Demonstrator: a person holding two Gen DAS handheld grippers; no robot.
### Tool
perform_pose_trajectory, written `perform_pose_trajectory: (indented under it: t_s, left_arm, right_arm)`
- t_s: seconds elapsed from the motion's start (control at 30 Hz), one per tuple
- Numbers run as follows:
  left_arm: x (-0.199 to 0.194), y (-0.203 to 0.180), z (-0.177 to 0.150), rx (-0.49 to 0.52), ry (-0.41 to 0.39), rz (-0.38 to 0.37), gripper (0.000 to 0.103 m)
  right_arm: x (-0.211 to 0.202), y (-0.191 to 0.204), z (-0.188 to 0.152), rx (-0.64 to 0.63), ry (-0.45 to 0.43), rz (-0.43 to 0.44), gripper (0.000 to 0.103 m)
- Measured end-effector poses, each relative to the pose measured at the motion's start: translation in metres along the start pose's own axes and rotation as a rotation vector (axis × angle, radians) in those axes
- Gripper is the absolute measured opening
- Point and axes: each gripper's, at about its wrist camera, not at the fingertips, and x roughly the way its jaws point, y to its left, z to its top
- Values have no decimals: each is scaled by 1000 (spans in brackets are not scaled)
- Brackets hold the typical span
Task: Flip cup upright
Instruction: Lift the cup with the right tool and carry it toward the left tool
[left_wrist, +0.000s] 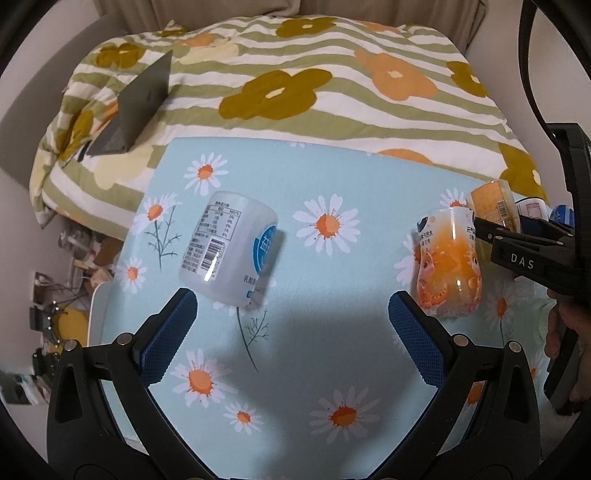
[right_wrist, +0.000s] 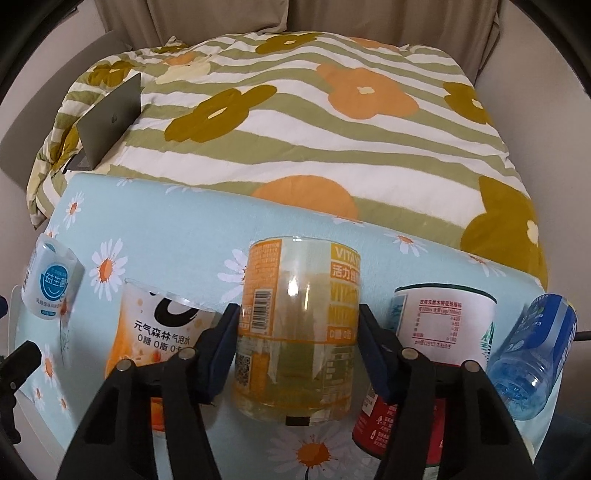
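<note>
A white cup with a blue logo (left_wrist: 229, 254) lies tilted on the daisy tablecloth (left_wrist: 317, 177); it also shows at far left in the right wrist view (right_wrist: 50, 282). My left gripper (left_wrist: 291, 314) is open and empty just in front of it. My right gripper (right_wrist: 297, 325) is shut on a clear yellow-labelled cup (right_wrist: 299, 325), held upright with its base just above the cloth. In the left wrist view that cup (left_wrist: 489, 201) and the right gripper's black body (left_wrist: 532, 254) show at the right edge.
An orange-printed cup (right_wrist: 159, 332) stands left of the held one, also in the left wrist view (left_wrist: 448, 262). A white-and-red cup (right_wrist: 436, 328) and a tilted blue cup (right_wrist: 535, 350) are to its right. A striped floral quilt (right_wrist: 295, 129) with a grey laptop (right_wrist: 110, 110) lies behind the table.
</note>
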Motion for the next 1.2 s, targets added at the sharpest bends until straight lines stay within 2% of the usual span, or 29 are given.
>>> perform_pose_trajectory:
  t_s: [0.33, 0.63, 0.9, 1.2]
  left_arm:
    - [-18, 6, -4, 15, -37, -17, 103]
    - [-56, 26, -21, 54, -101, -51, 103]
    - [-75, 53, -65, 95, -126, -90, 103]
    - [-72, 89, -121, 101, -84, -88, 103]
  right_arm:
    - [-24, 6, -1, 9, -40, 0, 56]
    - [-85, 19, -17, 63, -110, 1, 56]
    - [-118, 47, -72, 154, -109, 6, 56]
    - [-94, 86, -140, 238, -14, 77, 56]
